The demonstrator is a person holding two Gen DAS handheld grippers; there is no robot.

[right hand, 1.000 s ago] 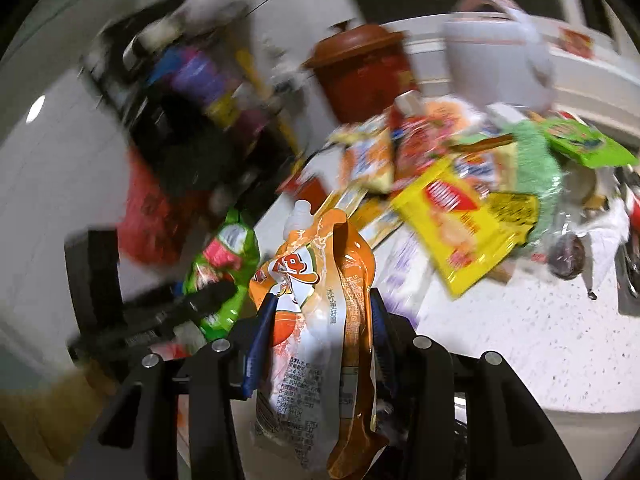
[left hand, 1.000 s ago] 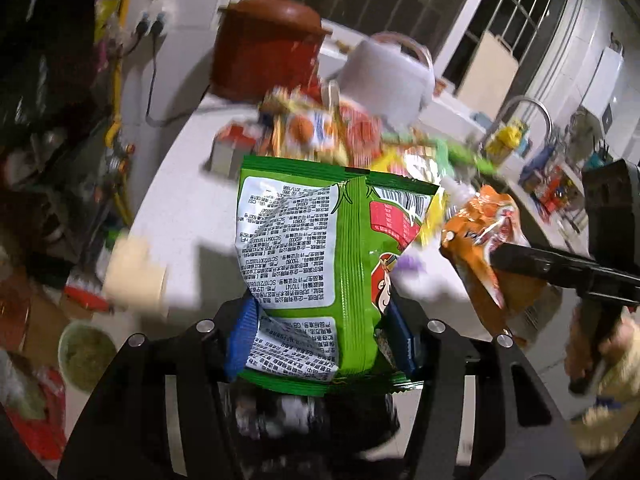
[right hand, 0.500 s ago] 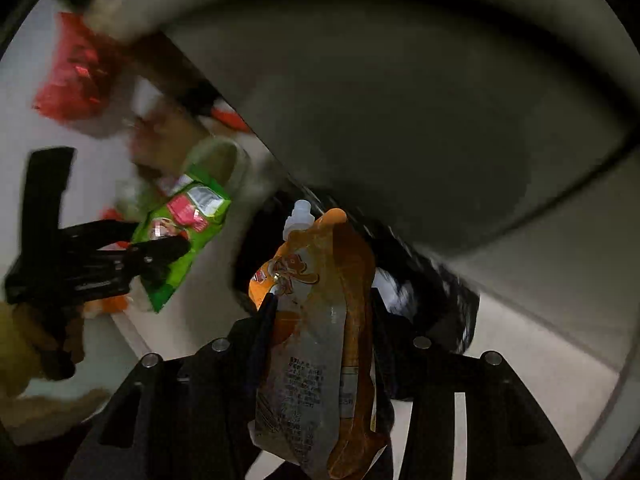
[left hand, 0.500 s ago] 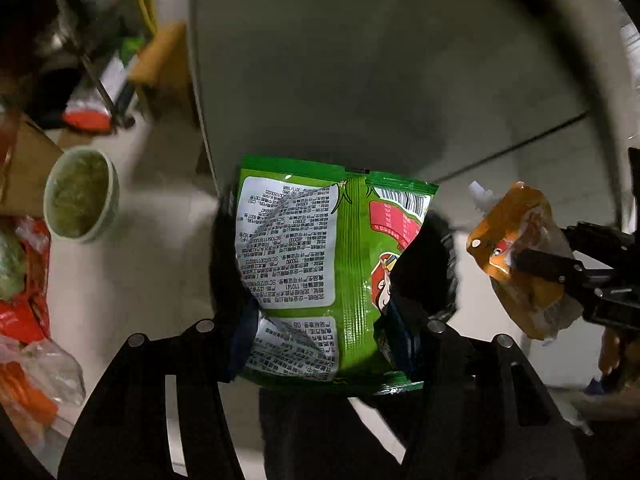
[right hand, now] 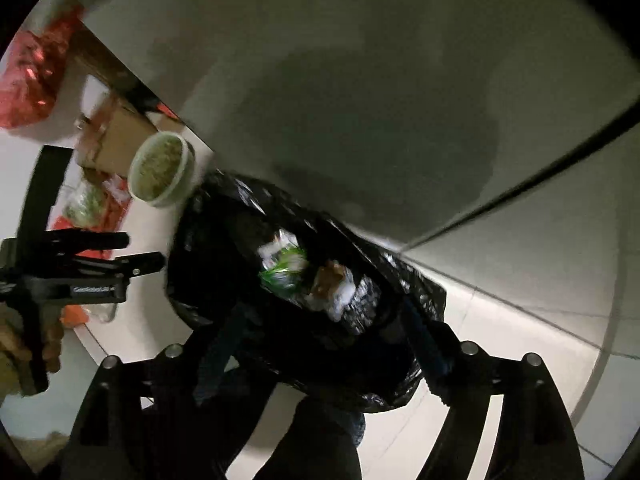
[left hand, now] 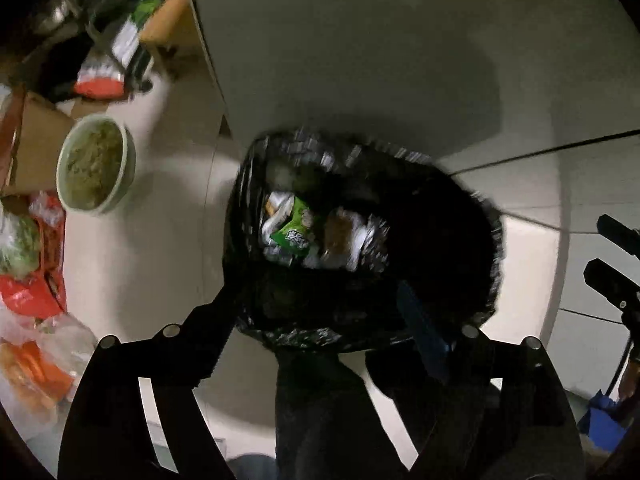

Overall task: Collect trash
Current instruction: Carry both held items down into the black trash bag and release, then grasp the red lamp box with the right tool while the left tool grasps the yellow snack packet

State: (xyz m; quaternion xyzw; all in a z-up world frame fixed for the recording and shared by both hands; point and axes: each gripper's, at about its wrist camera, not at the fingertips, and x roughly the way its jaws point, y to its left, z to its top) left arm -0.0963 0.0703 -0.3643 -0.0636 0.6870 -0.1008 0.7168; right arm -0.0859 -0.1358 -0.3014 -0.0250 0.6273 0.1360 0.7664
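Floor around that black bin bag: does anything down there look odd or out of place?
Yes. An open bowl of greenish-brown food stands on the floor beside the black trash bag, among boxes and red packets. Nothing looks spilled.

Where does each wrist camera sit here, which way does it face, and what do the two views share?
Left wrist: on the left gripper, facing down into the black trash bag on the floor; its open fingers and the right gripper show.
Right wrist: on the right gripper, facing down at the bag; the left gripper and hand show.
Shared: the bag, the green packet in it, the bowl.
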